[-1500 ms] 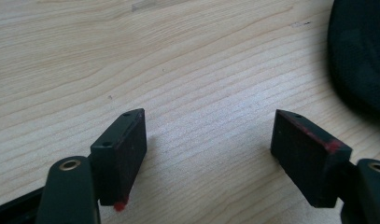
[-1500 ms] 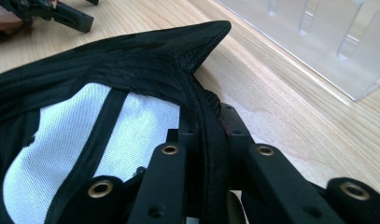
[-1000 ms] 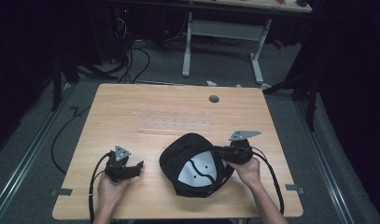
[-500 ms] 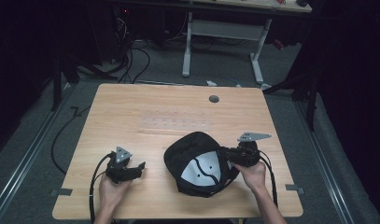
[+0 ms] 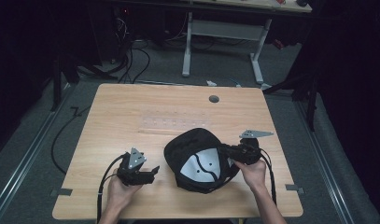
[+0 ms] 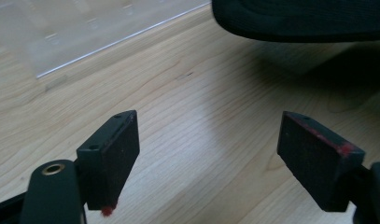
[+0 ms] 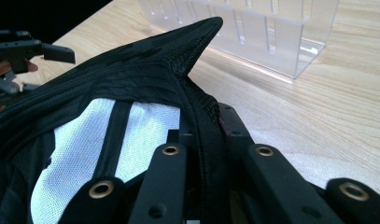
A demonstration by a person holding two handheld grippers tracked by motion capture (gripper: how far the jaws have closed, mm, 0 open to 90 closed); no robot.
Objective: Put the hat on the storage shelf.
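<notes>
- Black and wide apart, the two jaws of the left gripper [image 5: 152, 171] pinch nothing; it sits in the person's left hand [image 5: 118, 192] to the left of the cap [image 5: 197, 158], near it but not touching.
- From the left gripper view, bare wood of the table [image 6: 187, 126] lies between the two pads [image 6: 115, 154], and the cap's dark edge [image 6: 299, 18] hangs above and beyond them, with its shadow on the wood.
- Beyond the cap, toward the far side of the table [image 5: 131, 112], lies a clear plastic rack [image 5: 173, 123] with a row of slots; in the left gripper view its near edge [image 6: 99, 32] shows up and to the left of the cap.
- The cap rests upside down near the table's front edge, its white lining [image 5: 204, 165] facing up inside the black cloth.
- To the right of the cap, the right gripper [image 5: 225, 151] is pressed together on the cap's rim, held by the person's right hand [image 5: 250, 172]; a grey three-cornered plate [image 5: 255, 134] sits on top of it.
- In the right gripper view the black rim of the cap [image 7: 201, 121] runs down between the closed jaws, the white lining [image 7: 131, 140] lies to its left, a peak of black cloth [image 7: 197, 37] rises ahead, and the clear rack [image 7: 271, 32] stands just behind it.
</notes>
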